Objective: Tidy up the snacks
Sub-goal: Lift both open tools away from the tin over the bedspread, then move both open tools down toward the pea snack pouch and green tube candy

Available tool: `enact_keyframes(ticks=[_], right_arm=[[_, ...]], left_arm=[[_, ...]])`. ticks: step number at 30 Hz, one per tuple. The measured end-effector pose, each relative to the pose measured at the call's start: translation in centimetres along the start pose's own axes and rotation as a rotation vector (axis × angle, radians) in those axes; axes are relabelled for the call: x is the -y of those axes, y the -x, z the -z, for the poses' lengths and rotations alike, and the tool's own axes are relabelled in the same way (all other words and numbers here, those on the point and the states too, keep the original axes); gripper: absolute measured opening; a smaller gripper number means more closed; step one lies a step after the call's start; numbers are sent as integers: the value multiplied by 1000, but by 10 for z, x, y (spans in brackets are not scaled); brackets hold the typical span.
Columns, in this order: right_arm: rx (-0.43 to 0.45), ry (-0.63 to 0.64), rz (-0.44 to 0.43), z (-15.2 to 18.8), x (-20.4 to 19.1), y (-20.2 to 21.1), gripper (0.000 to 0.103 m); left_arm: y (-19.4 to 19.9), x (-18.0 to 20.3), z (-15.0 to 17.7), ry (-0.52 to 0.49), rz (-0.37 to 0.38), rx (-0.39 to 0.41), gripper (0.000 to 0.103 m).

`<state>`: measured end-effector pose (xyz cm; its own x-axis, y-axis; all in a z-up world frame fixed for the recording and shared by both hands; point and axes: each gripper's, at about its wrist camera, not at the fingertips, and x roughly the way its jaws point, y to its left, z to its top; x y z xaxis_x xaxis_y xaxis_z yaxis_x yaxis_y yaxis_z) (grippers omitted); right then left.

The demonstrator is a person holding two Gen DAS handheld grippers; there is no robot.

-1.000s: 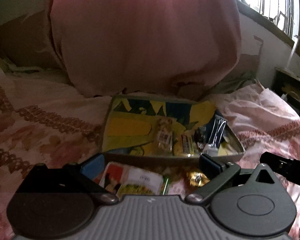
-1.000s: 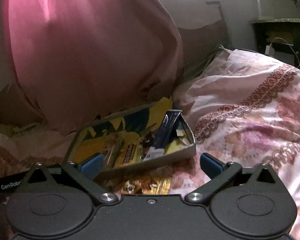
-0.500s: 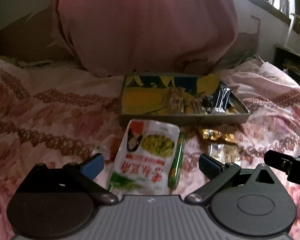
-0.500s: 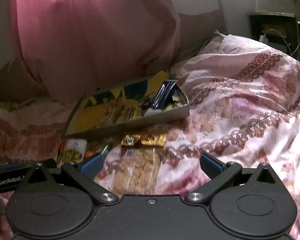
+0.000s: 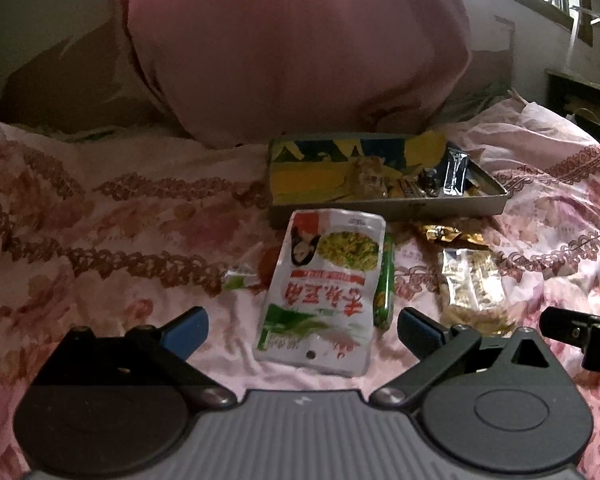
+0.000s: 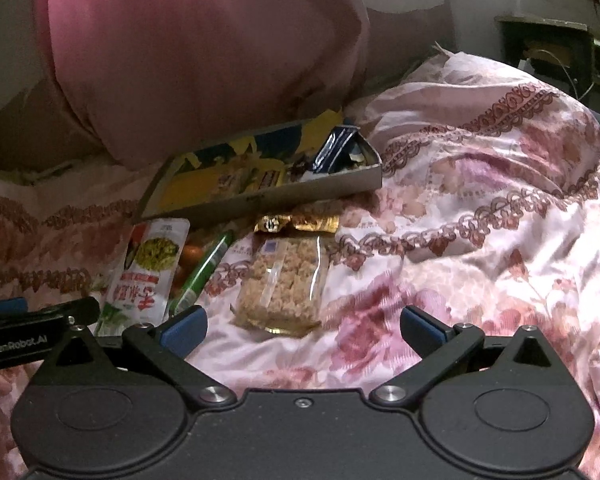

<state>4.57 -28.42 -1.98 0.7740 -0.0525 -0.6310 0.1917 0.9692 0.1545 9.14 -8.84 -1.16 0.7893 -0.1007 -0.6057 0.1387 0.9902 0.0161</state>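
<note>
Hovering over the floral bedspread point(image 6: 480, 208), the left gripper point(image 5: 300, 330) and right gripper point(image 6: 302, 326) both hang spread wide, empty. Snacks lie just in front of the tray point(image 5: 384, 210): white pouch point(image 5: 324, 288), green stick point(image 5: 384, 284) touching its edge, gold packet point(image 5: 452, 234), clear crispy bar point(image 6: 284, 284). More wrappers sit inside the tray.

Bed point(image 5: 100, 216) under pink floral quilt, shallow tray point(image 5: 384, 210) at 12 o'clock, white snack pouch point(image 5: 324, 292) at centre, green stick point(image 5: 384, 284) touching its 3 o'clock edge, gold wrapper point(image 5: 452, 236) and clear crisped-rice pack point(image 5: 472, 288) toward 2 o'clock.
</note>
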Motion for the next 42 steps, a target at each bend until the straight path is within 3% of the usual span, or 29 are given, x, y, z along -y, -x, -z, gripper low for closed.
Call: enact_keyframes(ticks=[20, 42], right_arm=[[-115, 143, -38, 13, -37, -30, 102], [-136, 191, -103, 17, -58, -40, 102]], left_arm=[[-17, -40, 33, 8, -57, -63, 103], [-27, -60, 36, 39, -113, -87, 103]])
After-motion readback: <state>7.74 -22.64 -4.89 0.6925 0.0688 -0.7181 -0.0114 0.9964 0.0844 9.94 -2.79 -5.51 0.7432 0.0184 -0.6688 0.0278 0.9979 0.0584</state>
